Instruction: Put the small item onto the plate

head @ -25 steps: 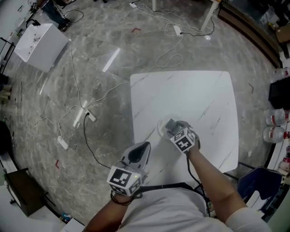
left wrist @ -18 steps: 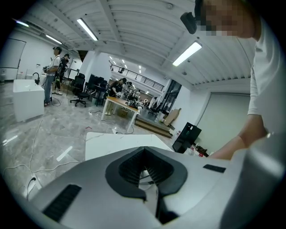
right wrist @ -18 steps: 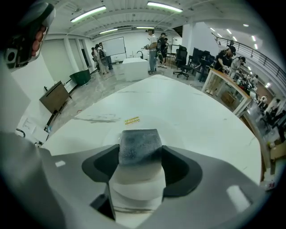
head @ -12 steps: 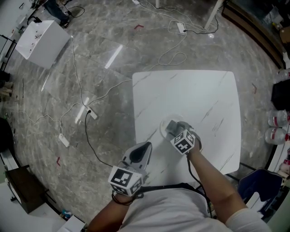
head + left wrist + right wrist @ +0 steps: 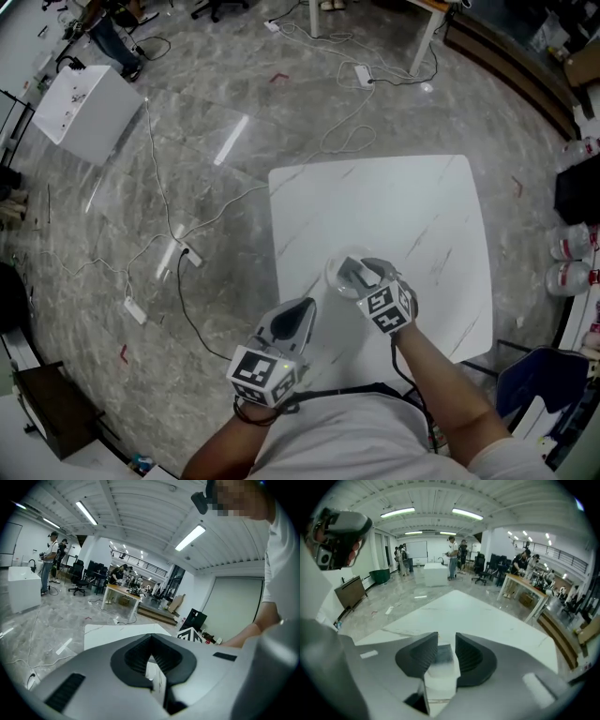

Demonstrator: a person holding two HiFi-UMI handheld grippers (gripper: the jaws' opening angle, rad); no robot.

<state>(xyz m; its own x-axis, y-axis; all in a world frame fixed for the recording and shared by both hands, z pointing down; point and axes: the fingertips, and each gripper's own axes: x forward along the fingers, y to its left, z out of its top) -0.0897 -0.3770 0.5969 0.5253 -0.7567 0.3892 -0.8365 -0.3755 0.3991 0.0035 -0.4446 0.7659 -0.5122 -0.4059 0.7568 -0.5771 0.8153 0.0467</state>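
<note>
White marble worktop (image 5: 412, 206); right tongs (image 5: 446, 643) closing on the small item (image 5: 440, 670), seemingly light, rigid, best pinched across flat sides; left tongs (image 5: 151, 643) together

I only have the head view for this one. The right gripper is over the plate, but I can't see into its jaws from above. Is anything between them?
Observer: Yes. In the right gripper view the right gripper is closing on a small grey item, which fills the gap between the jaws.
Operator: Is the left gripper holding anything?
Observer: No. In its own view the left gripper is shut, with nothing between the jaws.
</note>
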